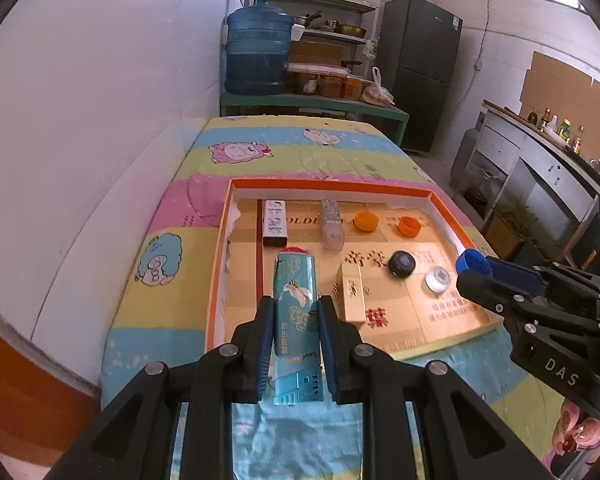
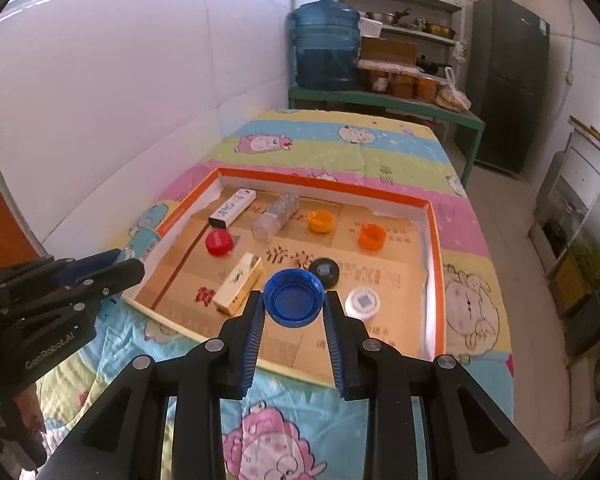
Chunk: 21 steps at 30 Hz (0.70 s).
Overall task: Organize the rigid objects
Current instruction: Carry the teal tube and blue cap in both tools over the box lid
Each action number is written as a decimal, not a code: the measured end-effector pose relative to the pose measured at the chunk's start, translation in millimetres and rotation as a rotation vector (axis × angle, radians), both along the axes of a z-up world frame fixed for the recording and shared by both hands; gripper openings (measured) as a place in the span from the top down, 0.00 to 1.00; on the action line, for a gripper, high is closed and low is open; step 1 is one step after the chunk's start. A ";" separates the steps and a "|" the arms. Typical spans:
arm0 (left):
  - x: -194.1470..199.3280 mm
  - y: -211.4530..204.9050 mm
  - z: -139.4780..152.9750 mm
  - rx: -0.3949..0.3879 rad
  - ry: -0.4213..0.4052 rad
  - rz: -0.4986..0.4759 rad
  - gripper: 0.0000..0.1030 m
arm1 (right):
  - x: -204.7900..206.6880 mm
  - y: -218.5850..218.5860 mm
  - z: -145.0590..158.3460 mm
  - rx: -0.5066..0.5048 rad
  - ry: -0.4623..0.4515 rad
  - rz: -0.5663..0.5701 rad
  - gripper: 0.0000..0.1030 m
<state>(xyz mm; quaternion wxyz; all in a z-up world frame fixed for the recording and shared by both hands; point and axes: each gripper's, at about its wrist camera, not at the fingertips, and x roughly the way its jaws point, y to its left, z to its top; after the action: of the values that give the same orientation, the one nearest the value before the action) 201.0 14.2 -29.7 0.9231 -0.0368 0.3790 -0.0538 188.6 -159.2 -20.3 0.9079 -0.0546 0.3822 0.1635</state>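
My left gripper (image 1: 296, 300) is shut on a teal printed box (image 1: 296, 332), held lengthwise above the near left edge of an orange-rimmed tray (image 1: 332, 184). My right gripper (image 2: 294, 296) is shut on a blue bottle cap (image 2: 294, 300), open side up, over the tray's (image 2: 436, 240) near edge. In the tray lie a white box (image 1: 274, 222), a clear plastic container (image 1: 332, 224), two orange caps (image 2: 320, 221) (image 2: 372, 237), a red cap (image 2: 219, 242), a black cap (image 2: 325, 271), a white round lid (image 2: 363, 301) and a cream box (image 2: 239, 283). Each gripper shows in the other's view: right gripper (image 1: 480, 276), left gripper (image 2: 126, 262).
The tray sits on a table under a cartoon-print cloth (image 1: 300, 152), with a white wall at the left. Behind stand a green bench (image 1: 312, 100) with a blue water jug (image 1: 258, 50) and jars, shelves and a dark fridge (image 1: 420, 68). A steel counter (image 1: 540, 168) runs along the right.
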 end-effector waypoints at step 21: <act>41.7 0.0 -34.8 -0.001 0.089 0.012 0.78 | 47.3 12.3 -37.4 0.017 0.086 0.036 0.70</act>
<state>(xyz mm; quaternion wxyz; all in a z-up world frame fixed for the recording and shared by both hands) 242.7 14.2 -64.6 0.9057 -0.0417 0.4193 -0.0467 235.9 -146.9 -57.7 0.8880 -0.0468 0.4183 0.1852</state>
